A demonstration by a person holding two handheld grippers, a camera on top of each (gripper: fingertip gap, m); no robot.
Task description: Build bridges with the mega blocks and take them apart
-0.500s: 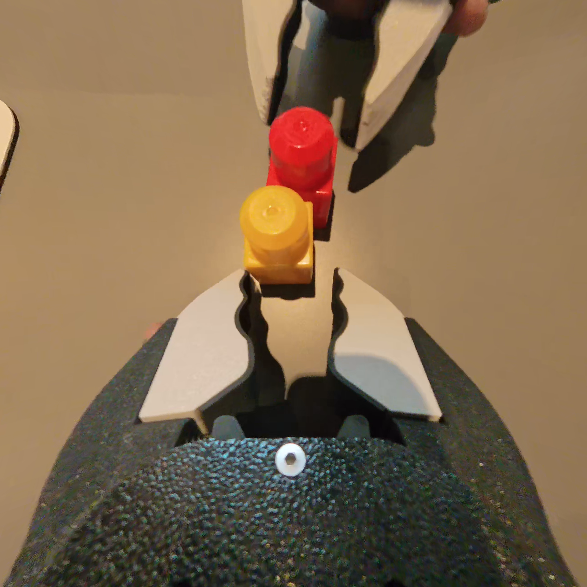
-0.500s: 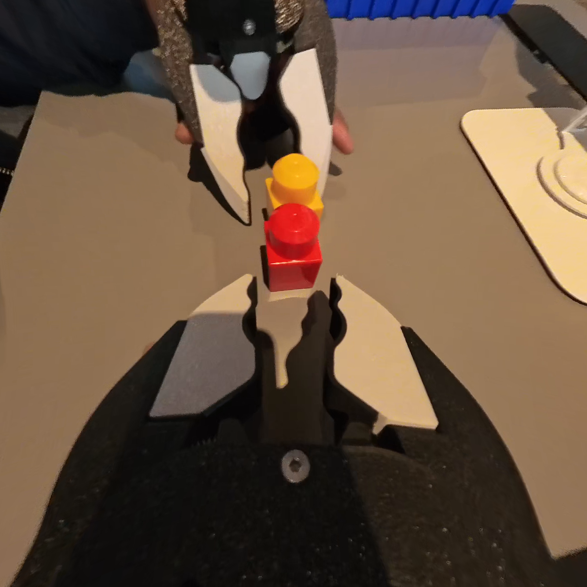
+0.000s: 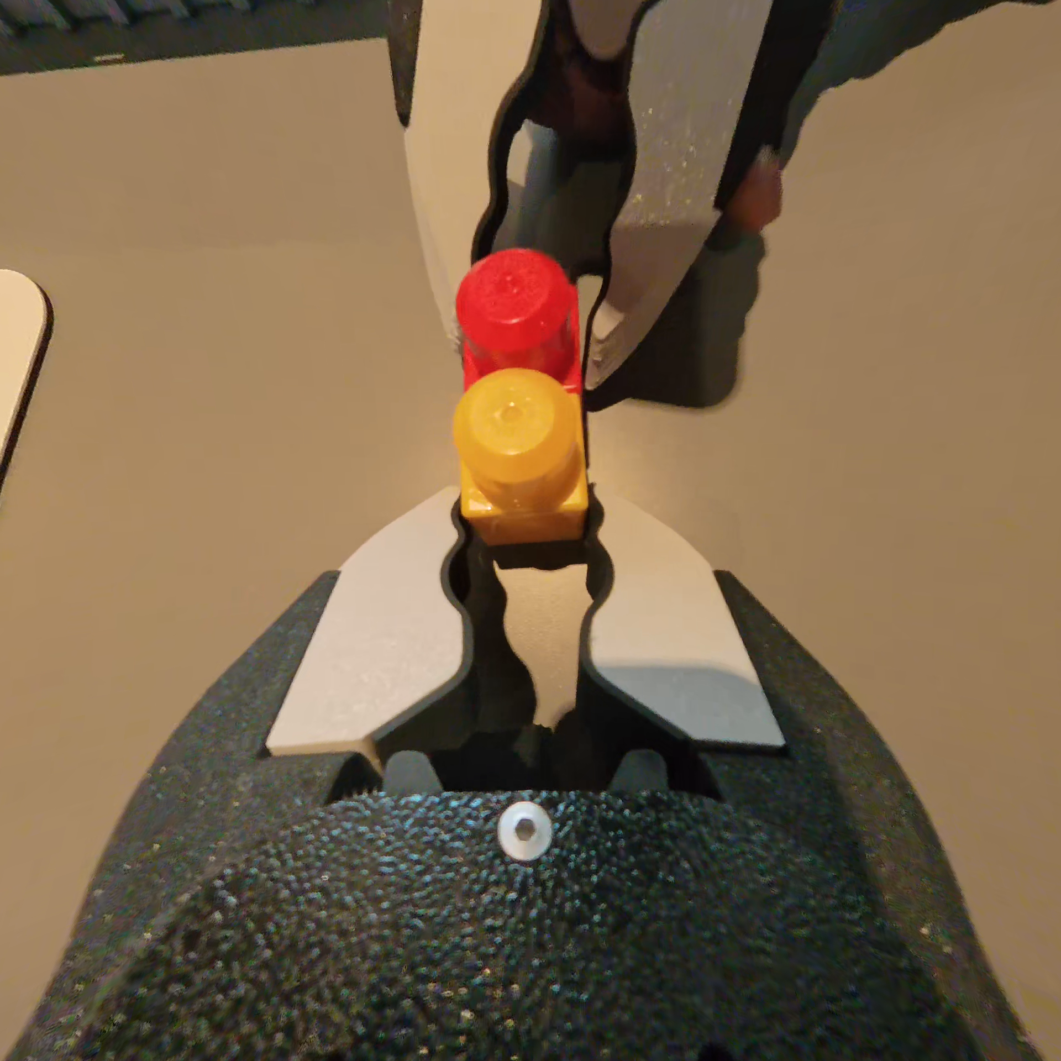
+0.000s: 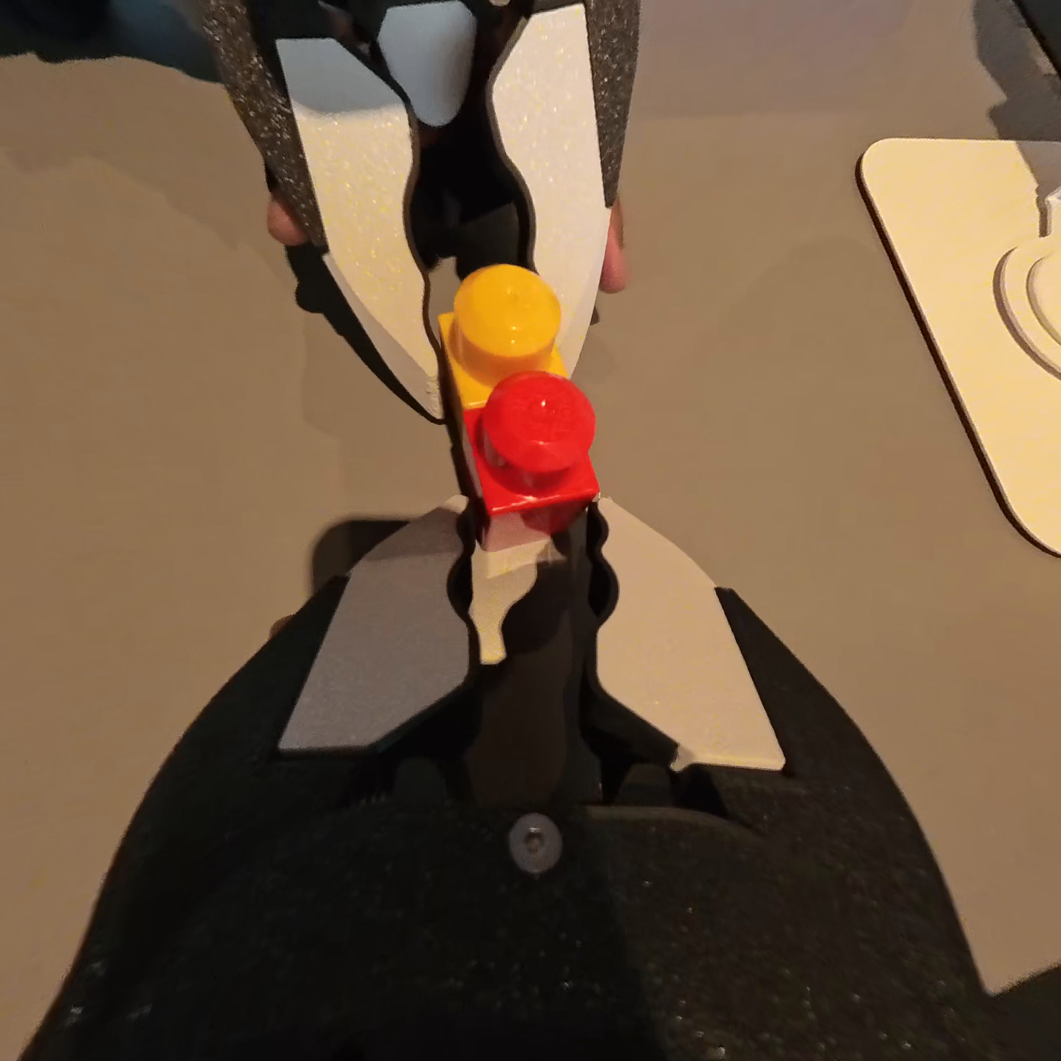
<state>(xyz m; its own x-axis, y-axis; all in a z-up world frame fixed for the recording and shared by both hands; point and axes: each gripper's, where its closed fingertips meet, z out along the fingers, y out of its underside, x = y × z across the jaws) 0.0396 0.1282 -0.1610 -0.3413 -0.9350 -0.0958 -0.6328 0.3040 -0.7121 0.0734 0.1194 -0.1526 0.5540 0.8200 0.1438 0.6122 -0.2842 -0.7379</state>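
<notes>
Left wrist view: the left gripper [image 3: 525, 517] has its pale fingers [image 3: 396, 580] narrowed onto the base of a glossy yellow single-stud plastic block [image 3: 519, 459], which stands on the tan surface [image 3: 201, 402] flush against a matching red single-stud plastic block [image 3: 517, 321]. Opposite, the right gripper [image 3: 519, 339] brackets the red block, one fingertip at each side. Both blocks sit side by side, touching, near the middle of the surface.

The step looks like seizing the pair, either to part them or to shift them as bridge piers; which is unclear. Next, each grip needs firm side contact before any pull, kept level so neither block tips.

Right wrist view adds what the other hides: the red block's near face between the right gripper's fingers [image 4: 660, 574], a person's fingertips [image 4: 281, 221] behind the left gripper, and a cream rounded board [image 4: 941, 287] off to the right. Whether any block is lifted cannot be told.
</notes>
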